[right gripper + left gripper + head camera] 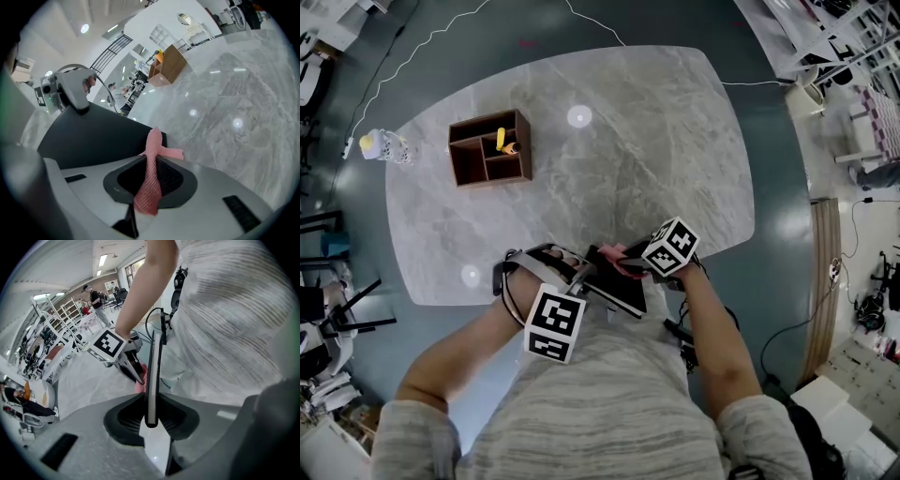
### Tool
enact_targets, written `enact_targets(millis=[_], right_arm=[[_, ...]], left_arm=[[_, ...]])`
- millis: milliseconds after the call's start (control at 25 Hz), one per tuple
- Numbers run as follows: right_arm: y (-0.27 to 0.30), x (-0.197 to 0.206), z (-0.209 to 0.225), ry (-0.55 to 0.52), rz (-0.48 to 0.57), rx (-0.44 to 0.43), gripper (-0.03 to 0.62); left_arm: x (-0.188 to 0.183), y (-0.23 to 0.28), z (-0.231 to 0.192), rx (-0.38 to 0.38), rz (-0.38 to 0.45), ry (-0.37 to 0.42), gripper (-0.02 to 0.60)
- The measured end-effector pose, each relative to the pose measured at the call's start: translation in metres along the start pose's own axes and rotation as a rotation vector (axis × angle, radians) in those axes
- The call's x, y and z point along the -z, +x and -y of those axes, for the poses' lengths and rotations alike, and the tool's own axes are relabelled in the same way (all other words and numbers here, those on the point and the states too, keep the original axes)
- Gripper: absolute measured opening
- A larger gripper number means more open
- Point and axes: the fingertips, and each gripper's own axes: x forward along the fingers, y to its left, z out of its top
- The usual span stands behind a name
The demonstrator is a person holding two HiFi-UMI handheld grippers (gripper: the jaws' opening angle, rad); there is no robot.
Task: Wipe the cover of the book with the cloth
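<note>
We pinch the thin edge of the black book point(153, 376) between the jaws of our left gripper point(151, 420), at the near rim of the marble table point(628, 141). Our right gripper point(149, 185) is clamped on the pink cloth point(151, 164), whose free end lies at the book's dark cover.

In the head view, the book point(619, 292) is mostly hidden beneath the left gripper point(581, 272), the right gripper point(636, 262) and the person's chest. Only a scrap of cloth point(623, 255) shows. The yellow item point(501, 141) in the wooden box point(490, 119) is too small to tell.
</note>
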Motion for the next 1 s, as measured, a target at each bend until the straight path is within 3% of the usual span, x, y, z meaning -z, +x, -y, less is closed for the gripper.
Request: enact_targets(millis=[560, 1000], right_arm=[[-0.074, -0.043, -0.116, -0.106, 0.198, -0.216, 0.057], [-0.063, -0.025, -0.057, -0.087, 0.172, -0.086, 0.057]], left_arm=[[0.0, 0.002, -0.004, 0.009, 0.013, -0.014, 0.078], [-0.002, 0.002, -0.026, 0.021, 0.027, -0.065, 0.078]])
